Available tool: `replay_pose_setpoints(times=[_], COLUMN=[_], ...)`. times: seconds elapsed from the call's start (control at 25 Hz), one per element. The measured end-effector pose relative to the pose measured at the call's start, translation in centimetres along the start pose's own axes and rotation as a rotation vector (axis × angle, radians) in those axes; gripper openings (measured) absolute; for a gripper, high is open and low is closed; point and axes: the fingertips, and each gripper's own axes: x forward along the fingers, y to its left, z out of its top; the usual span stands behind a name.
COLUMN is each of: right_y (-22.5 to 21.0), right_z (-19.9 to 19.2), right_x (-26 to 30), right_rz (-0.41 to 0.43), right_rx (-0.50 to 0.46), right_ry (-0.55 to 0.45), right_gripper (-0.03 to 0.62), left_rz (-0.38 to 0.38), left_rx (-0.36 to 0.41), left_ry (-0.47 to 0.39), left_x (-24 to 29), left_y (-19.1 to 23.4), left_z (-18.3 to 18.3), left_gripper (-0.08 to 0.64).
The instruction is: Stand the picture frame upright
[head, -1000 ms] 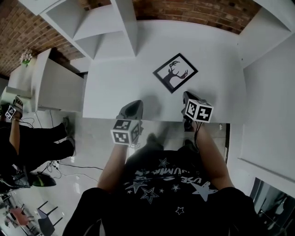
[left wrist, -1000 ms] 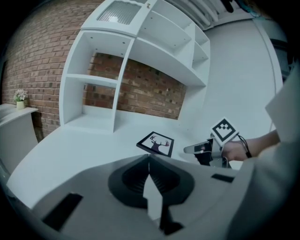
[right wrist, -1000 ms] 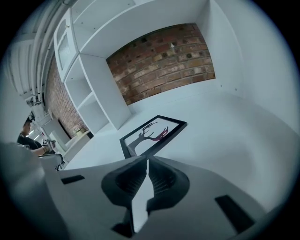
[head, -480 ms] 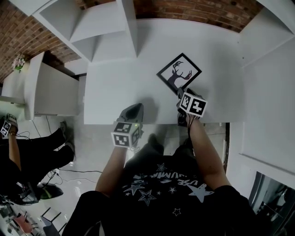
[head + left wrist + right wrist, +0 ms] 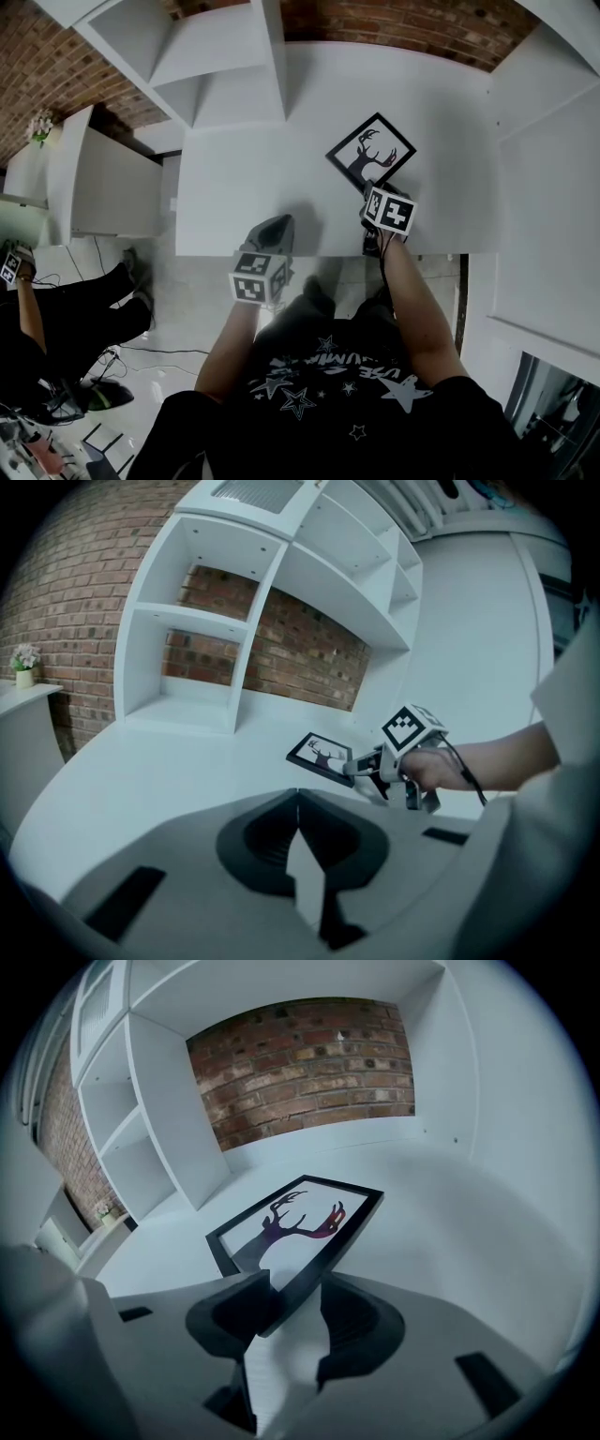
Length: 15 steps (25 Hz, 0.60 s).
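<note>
Home-style room, with a studio feel at the edges.
Brick wall (image 5: pixel 394 23) at the back, white built-in shelves (image 5: pixel 202 56) over a white tabletop (image 5: pixel 244 178), a deer print in a picture frame (image 5: pixel 371 153), a little flower pot (image 5: pixel 39 127) on the side cabinet (image 5: pixel 103 173), and there, cables (image 5: pixel 131 330) trailing across the glossy floor (image 5: pixel 173 281).

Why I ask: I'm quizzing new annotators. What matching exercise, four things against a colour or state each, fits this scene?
Things:
1. picture frame
2. left claw
3. right claw
4. back wall

States:
A. shut, nothing in it
B. red-brown brick
C. black border, deer picture
D. frame's corner between its jaws

Pairs: 1-C, 2-A, 3-D, 4-B.
The right claw's jaws are opening.
</note>
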Motion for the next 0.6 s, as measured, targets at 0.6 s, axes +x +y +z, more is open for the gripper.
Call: replay_pose_setpoints(times=[0.6], right_y=[-0.3], right_z=[0.0], right_x=[0.0], right_rz=[0.005], right_rx=[-0.035], right_ry=[0.022], right_gripper=[0.173], left_rz=[0.008], left_rx=[0.008], left_ry=[0.006], left_x=[0.3], left_y=[-0.7], left_z=[-0.2], left_gripper=[0.018])
